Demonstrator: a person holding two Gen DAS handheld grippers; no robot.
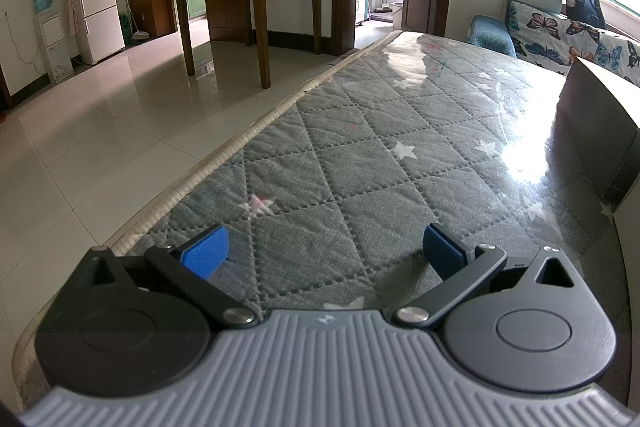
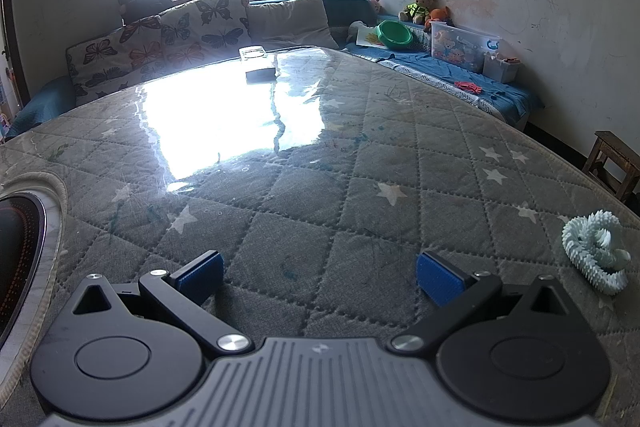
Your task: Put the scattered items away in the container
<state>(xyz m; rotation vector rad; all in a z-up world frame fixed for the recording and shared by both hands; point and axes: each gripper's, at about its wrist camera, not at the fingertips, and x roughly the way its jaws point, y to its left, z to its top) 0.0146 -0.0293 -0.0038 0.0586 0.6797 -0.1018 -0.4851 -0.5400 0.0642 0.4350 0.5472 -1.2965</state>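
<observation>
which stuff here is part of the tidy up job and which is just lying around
Part of the job:
- pale green spiky coiled toy on the table
- dark box at the table edge, likely the container
- left claw and right claw, both open and empty

Just lying about:
- remote control
- green bowl
- teddy bear
- fridge

Left gripper and right gripper gape, empty.
</observation>
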